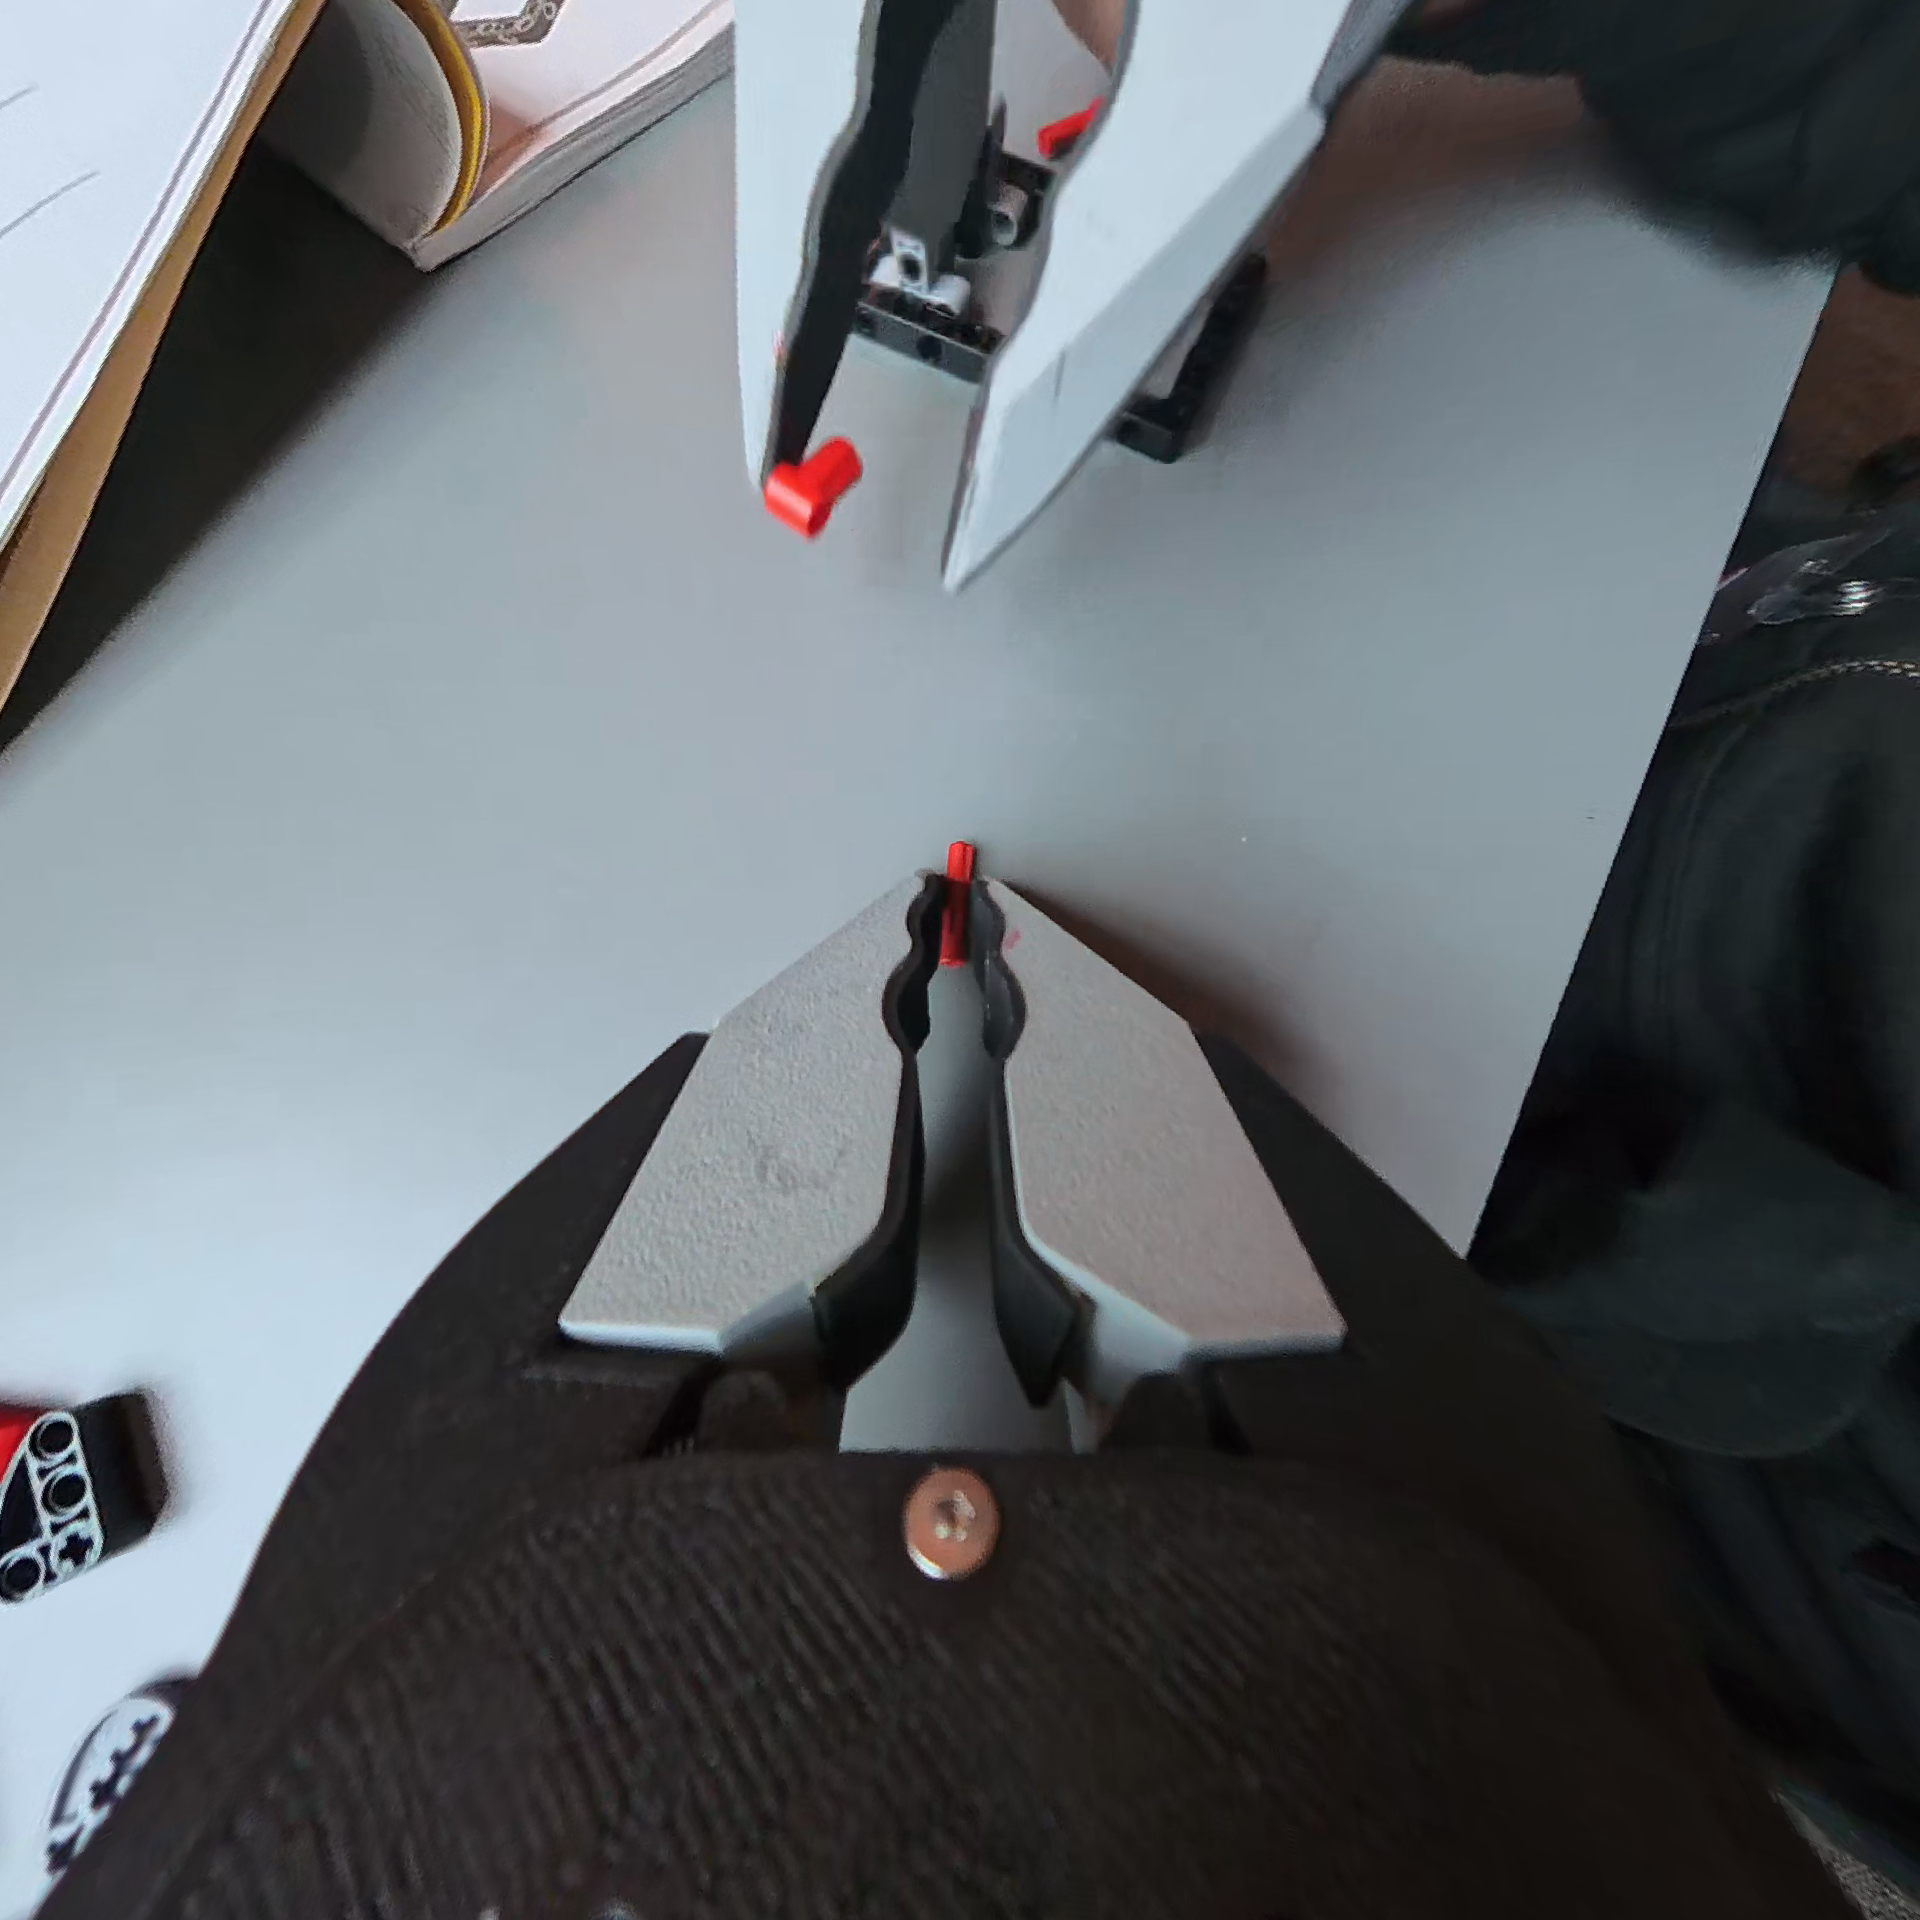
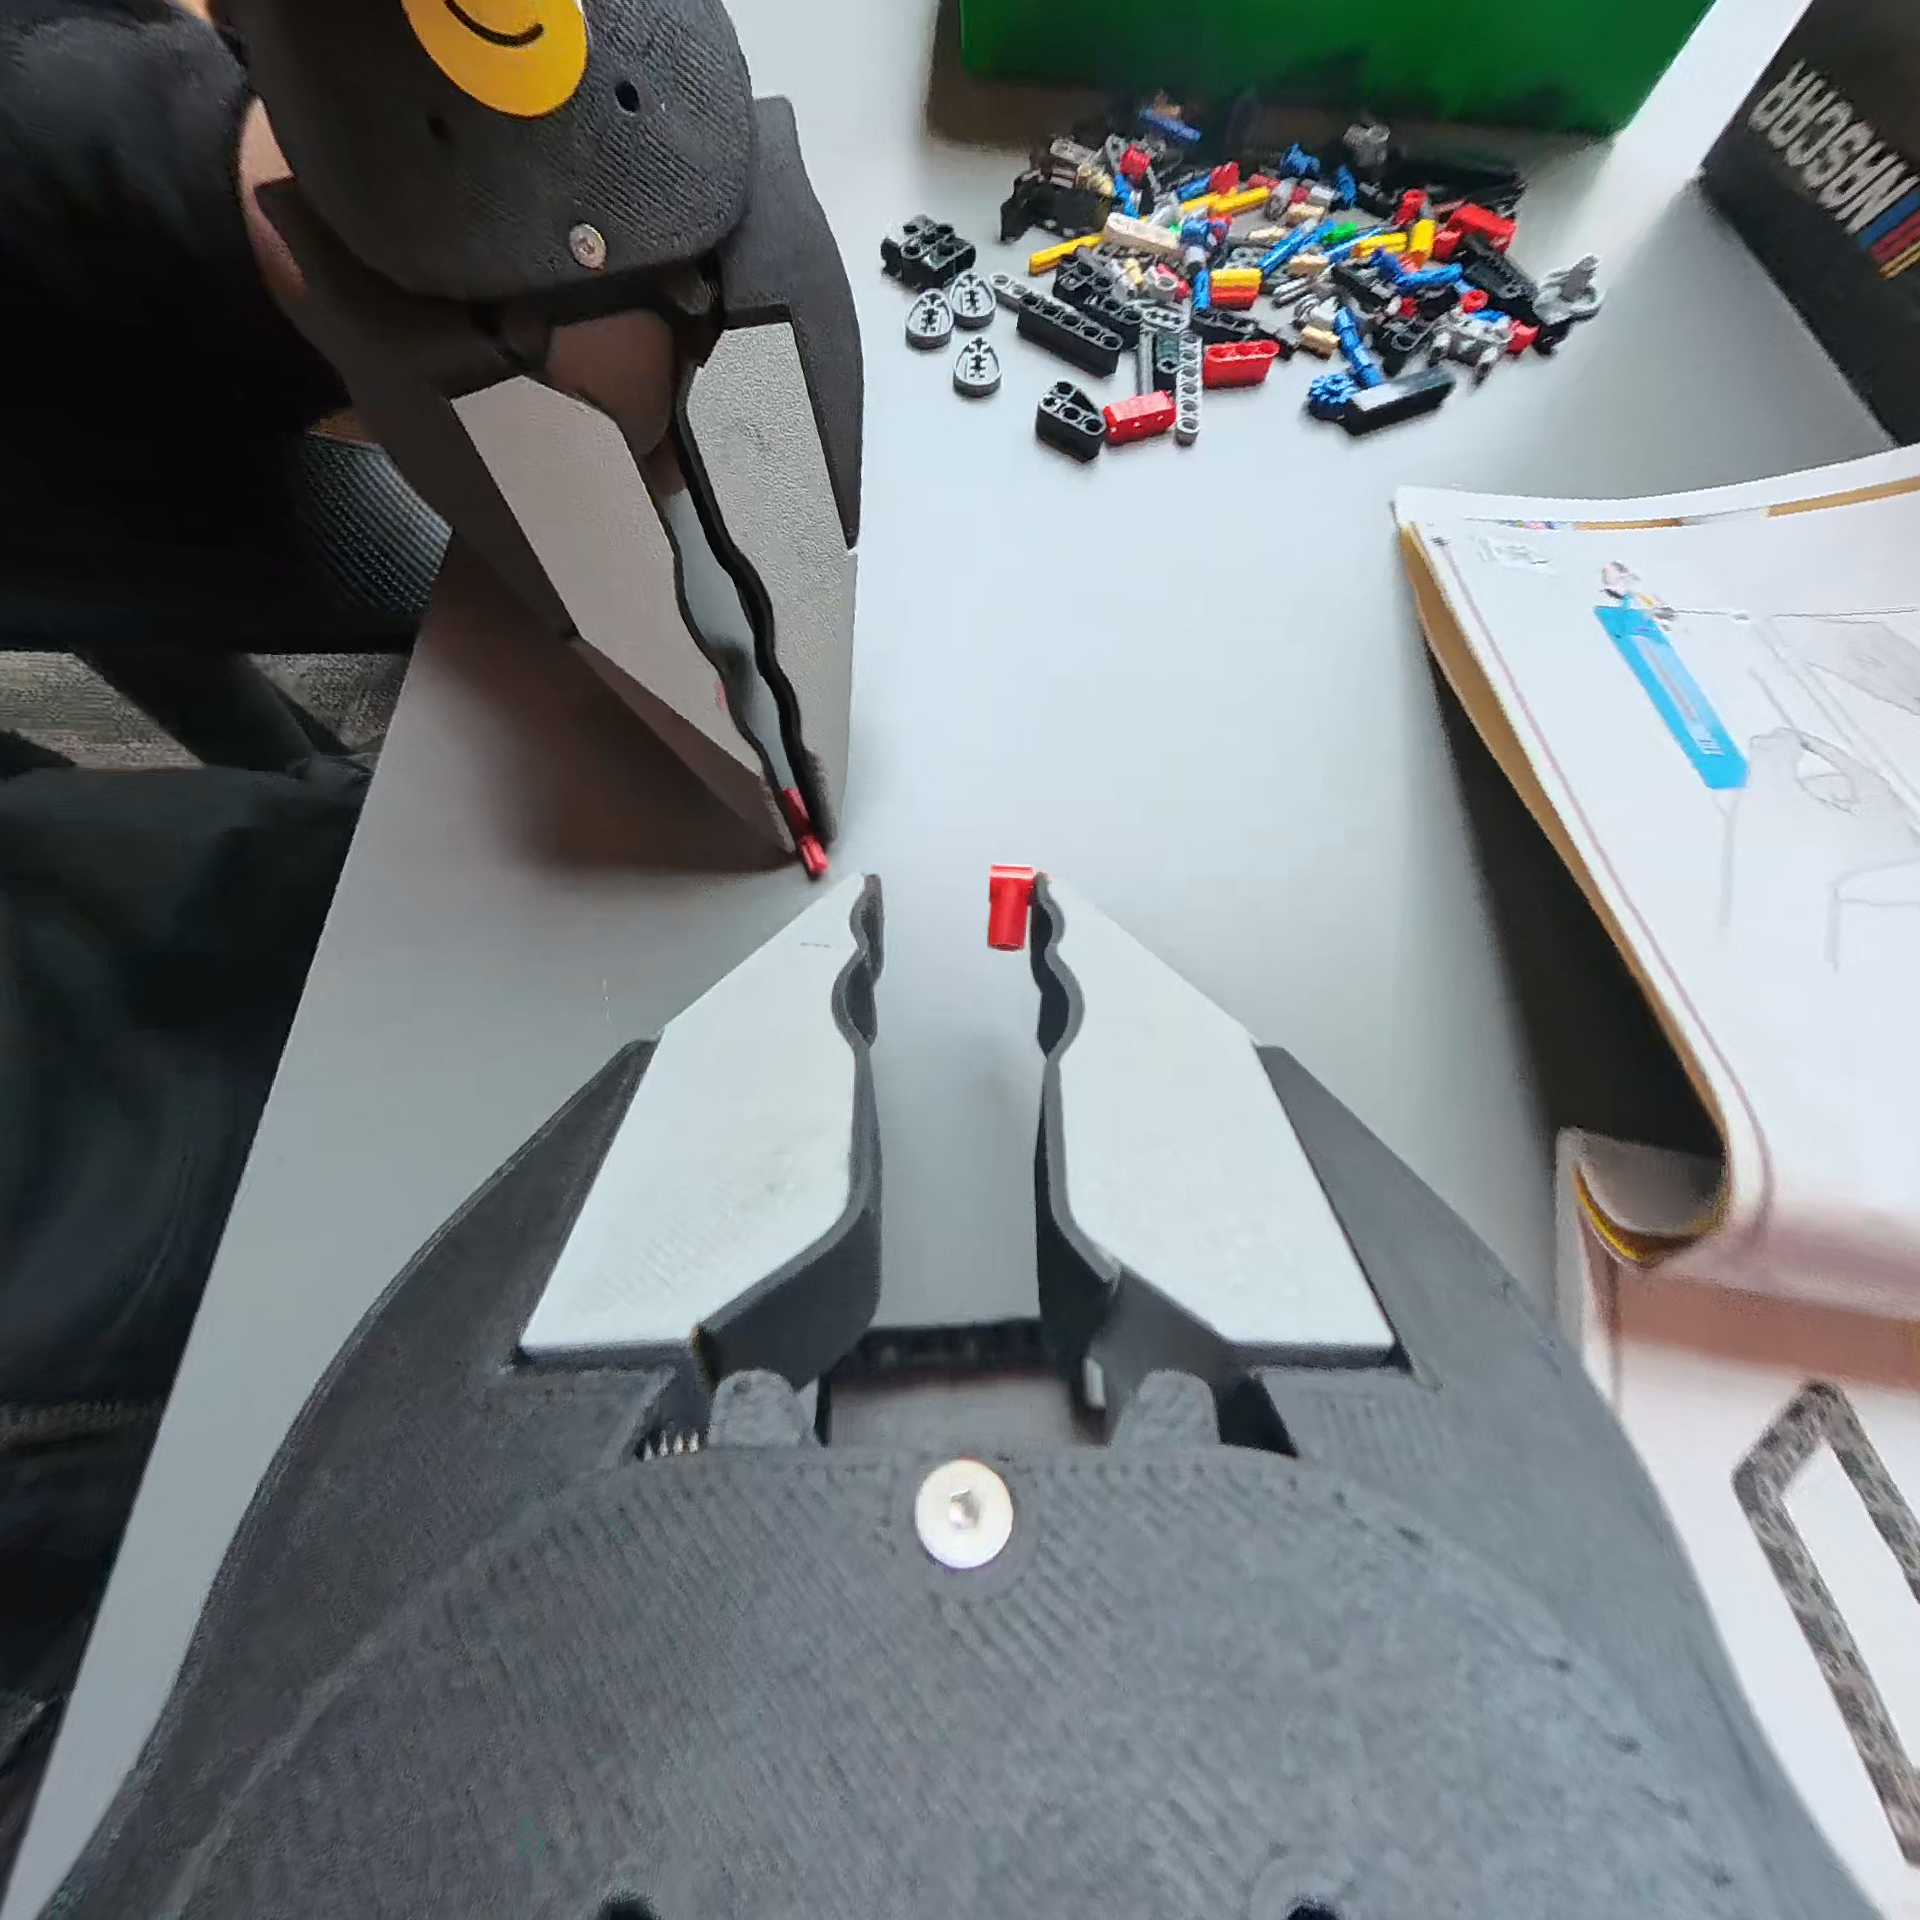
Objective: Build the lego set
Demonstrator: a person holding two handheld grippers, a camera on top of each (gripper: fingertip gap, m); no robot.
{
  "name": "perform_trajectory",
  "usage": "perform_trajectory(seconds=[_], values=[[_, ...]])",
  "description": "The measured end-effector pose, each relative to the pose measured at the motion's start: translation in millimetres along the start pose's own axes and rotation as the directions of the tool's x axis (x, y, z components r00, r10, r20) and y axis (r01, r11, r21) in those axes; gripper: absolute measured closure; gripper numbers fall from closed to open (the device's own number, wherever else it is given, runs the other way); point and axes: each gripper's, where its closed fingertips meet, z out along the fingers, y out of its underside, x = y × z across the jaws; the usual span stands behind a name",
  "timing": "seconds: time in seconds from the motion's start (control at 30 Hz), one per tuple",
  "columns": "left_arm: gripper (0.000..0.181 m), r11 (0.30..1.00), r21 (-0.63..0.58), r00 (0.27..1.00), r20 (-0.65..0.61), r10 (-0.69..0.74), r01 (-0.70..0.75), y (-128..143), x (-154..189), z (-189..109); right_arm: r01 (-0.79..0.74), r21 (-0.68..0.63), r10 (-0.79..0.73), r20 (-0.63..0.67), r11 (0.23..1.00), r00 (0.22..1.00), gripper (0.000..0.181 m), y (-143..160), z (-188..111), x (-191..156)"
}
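My left gripper [image 1: 958, 891] is shut on a thin red pin [image 1: 956, 914], whose tip sticks out past the fingertips, low over the grey table [image 1: 520, 779]. My right gripper [image 2: 954, 888] is open. A small red connector [image 2: 1008, 906] rests against its right finger only. In the left wrist view the right gripper [image 1: 868, 530] faces me with the red connector [image 1: 814, 483] at one fingertip. A black and grey Lego assembly [image 1: 925, 327] sits behind it, partly hidden. In the right wrist view the left gripper [image 2: 810, 844] with its pin is just left of my fingertips.
A pile of loose Lego parts [image 2: 1247, 281] lies at the far side before a green box [image 2: 1299, 42]. An open instruction booklet [image 2: 1662, 779] lies right, a black box [image 2: 1829, 208] beyond it. A person in dark clothing [image 2: 156, 935] sits at the table edge.
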Motion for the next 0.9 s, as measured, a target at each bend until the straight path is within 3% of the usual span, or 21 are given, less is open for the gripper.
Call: perform_trajectory(seconds=[0.03, 0.23, 0.43, 0.53, 0.67, 0.77, 0.9], values=[[0.179, 1.0, 0.001, 1.0, 0.001, 0.014, -0.014, -1.0, 1.2, 1.3, 0.008, 0.018, -0.008, -0.003, 1.0, 1.0, 0.158, 1.8, -6.4, 1.0], [0.179, 0.995, 0.037, 0.996, 0.005, 0.09, -0.091, -19.5, 7.1, 8.6, 0.084, 0.012, -0.084, 0.014, 0.996, 0.996, 0.162, 18.9, -19.1, -10.2], [0.179, 0.997, -0.013, 0.997, -0.018, 0.072, -0.072, -14.2, 3.5, 15.8, 0.11, -0.115, -0.11, 0.006, 0.987, 0.994, 0.156, 28.0, 4.3, -3.4], [0.179, 0.999, 0.004, 0.999, -0.02, 0.046, -0.046, -13.9, 4.7, 15.7, 0.1, -0.099, -0.104, -0.033, 0.99, 0.994, 0.159, 26.1, -6.0, 0.1], [0.178, 0.999, 0.004, 0.998, -0.013, 0.054, -0.054, -11.3, 4.7, 13.0, 0.168, -0.009, -0.167, 0.074, 0.986, 0.983, 0.161, 22.4, -32.3, -39.1], [0.178, 0.998, 0.005, 0.998, -0.019, 0.056, -0.056, -9.9, 5.4, 11.6, 0.213, -0.059, -0.198, 0.201, 0.975, 0.959, 0.161, 41.2, -39.8, -78.3], [0.179, 0.998, 0.006, 0.998, -0.021, 0.055, -0.055, -9.2, 5.7, 10.7, 0.258, -0.166, -0.215, 0.239, 0.952, 0.947, 0.155, 72.0, -38.0, -100.4]])
